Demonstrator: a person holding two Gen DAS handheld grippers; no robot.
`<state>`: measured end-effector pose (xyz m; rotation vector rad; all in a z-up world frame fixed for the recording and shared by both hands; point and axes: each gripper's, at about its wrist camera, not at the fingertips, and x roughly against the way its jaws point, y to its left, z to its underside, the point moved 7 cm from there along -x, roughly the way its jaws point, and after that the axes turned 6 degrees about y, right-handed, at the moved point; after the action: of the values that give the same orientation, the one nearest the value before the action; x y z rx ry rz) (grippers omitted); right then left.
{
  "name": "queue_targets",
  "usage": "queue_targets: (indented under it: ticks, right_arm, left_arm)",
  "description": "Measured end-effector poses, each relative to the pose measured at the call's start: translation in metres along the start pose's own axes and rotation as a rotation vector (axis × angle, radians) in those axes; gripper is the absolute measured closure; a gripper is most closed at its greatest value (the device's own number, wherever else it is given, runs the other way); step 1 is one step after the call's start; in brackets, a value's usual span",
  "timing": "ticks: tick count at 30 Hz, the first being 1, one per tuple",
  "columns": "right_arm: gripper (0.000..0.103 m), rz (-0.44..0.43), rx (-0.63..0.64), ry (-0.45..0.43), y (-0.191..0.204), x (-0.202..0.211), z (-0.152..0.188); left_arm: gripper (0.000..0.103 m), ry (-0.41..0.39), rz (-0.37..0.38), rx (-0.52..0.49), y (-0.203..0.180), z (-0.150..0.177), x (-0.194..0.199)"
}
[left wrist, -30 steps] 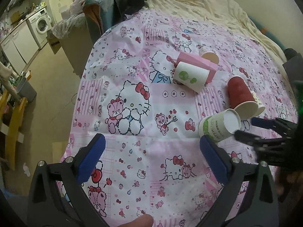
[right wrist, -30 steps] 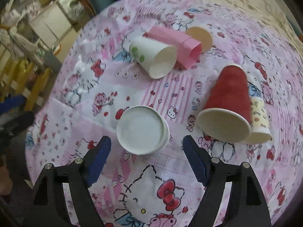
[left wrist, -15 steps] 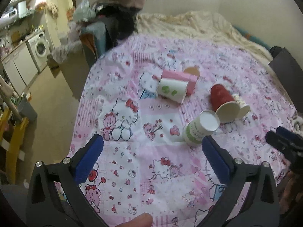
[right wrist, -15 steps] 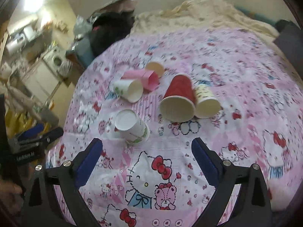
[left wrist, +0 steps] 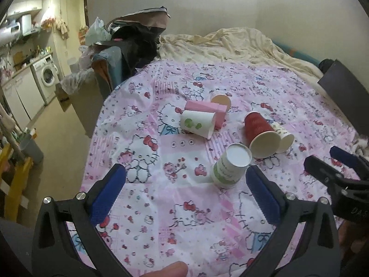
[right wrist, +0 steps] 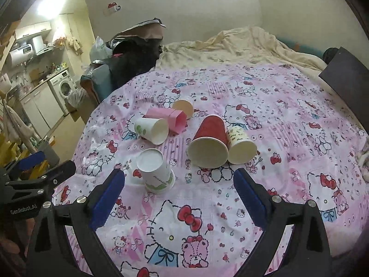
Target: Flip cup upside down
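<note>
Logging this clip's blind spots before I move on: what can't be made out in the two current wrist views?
- Tan cup: body hidden behind the pink box, both views.
- Cream patterned cup: mostly hidden behind the red cup, left wrist view.
- Upside-down white-and-green cup: printed text too small to read.
- Right gripper: cut off by the frame edge, left wrist view.

A: What is different from a second ago?

B: The green-print cup lay on its side then; now it stands upside down on the pink sheet, base up.

A: And the grippers?

B: The right gripper was low over that cup and has pulled back and risen. The left gripper has lifted too, so both views take in far more of the room.
</note>
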<state>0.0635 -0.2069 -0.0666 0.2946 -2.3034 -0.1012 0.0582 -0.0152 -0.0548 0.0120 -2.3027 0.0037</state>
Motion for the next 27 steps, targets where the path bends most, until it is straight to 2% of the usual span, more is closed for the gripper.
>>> queue_targets:
  ticks: [10, 27]
  right_arm:
    - [0.005, 0.028, -0.01, -0.02, -0.0057, 0.0028, -0.0012]
    - [0.005, 0.037, -0.005, -0.021, -0.0038, 0.0034, -0.0003]
  left_arm:
    - [0.0, 0.007, 0.029, 0.019, -0.0043, -0.0024, -0.0034]
    - [0.0, 0.001, 0.029, 0.045, -0.0006, -0.0021, 0.0]
